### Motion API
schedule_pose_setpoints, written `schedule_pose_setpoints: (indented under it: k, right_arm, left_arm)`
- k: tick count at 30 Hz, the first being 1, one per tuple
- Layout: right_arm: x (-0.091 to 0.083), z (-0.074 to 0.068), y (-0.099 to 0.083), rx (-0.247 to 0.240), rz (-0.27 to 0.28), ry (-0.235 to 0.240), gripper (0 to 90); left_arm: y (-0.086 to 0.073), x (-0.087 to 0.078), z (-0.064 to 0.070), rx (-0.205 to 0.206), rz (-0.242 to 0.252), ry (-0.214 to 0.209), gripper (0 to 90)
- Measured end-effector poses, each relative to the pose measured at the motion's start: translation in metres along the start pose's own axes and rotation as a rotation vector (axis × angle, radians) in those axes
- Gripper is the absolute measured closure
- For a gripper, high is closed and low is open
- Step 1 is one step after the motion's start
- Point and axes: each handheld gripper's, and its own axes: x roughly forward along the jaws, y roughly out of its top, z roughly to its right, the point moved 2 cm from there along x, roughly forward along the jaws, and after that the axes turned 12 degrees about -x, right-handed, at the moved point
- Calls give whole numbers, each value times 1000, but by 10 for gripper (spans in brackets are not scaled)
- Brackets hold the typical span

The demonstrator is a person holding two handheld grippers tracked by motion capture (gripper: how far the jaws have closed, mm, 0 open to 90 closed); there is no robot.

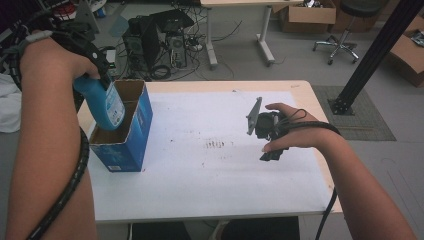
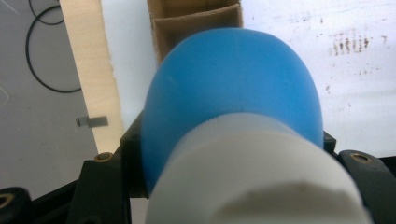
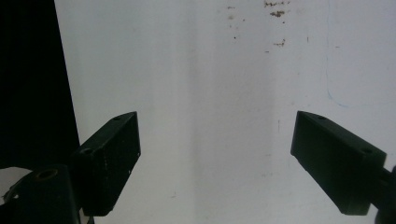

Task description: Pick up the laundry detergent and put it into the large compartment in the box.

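Blue bottle at left of frame, clamped in our left gripper fingers, over cardboard box compartment. We lower straight, clear divider. Right gripper fingers apart above tabletop.

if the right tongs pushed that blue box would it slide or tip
The box probably tips easily if pushed high: it stands tall on a narrow base. It looks like thin cardboard with an open top, so likely light and apt to slide on the smooth white sheet. The bottle held over it isn't weighing it down yet.
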Motion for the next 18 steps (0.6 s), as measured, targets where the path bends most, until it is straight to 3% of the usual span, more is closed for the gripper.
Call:
schedule_pose_setpoints:
  k: [11, 18]
  right_arm:
    - [-3, -5, -4, 4, -1, -2, 158]
    - [-2, -6, -4, 8, -1, -1, 158]
  left_arm:
    - [2, 34, -5, 3, -29, -17, 389]
    - [2, 58, -6, 5, -38, -2, 389]
